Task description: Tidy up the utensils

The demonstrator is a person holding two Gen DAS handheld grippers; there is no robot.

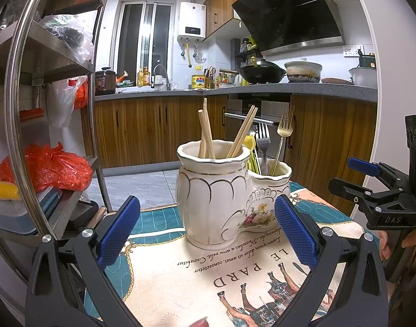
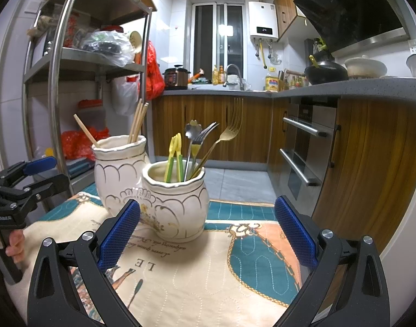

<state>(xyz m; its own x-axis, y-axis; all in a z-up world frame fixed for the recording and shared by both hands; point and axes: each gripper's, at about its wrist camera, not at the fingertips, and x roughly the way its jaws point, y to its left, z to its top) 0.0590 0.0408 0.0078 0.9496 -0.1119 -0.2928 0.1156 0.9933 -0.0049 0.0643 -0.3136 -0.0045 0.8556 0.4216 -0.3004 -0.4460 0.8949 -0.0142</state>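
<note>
A white double ceramic utensil holder (image 1: 216,199) (image 2: 164,201) stands on a printed cloth. Its taller pot holds wooden chopsticks (image 1: 206,130) (image 2: 137,121). Its shorter pot (image 2: 177,199) holds a gold fork (image 1: 284,130) (image 2: 229,133), a silver fork (image 1: 262,141) (image 2: 205,133), a spoon (image 2: 192,130) and yellow-green tongs (image 2: 175,152). My left gripper (image 1: 208,231) is open and empty, just in front of the holder. My right gripper (image 2: 208,231) is open and empty, to the holder's right front. Each gripper shows at the edge of the other's view, the right one (image 1: 352,174) and the left one (image 2: 47,171).
The printed cloth (image 1: 235,280) (image 2: 197,267) covers the table. A steel shelf rack (image 1: 30,103) (image 2: 63,81) with red bags stands to the left. Kitchen counter (image 1: 235,90), oven (image 2: 303,147) and wooden cabinets lie beyond.
</note>
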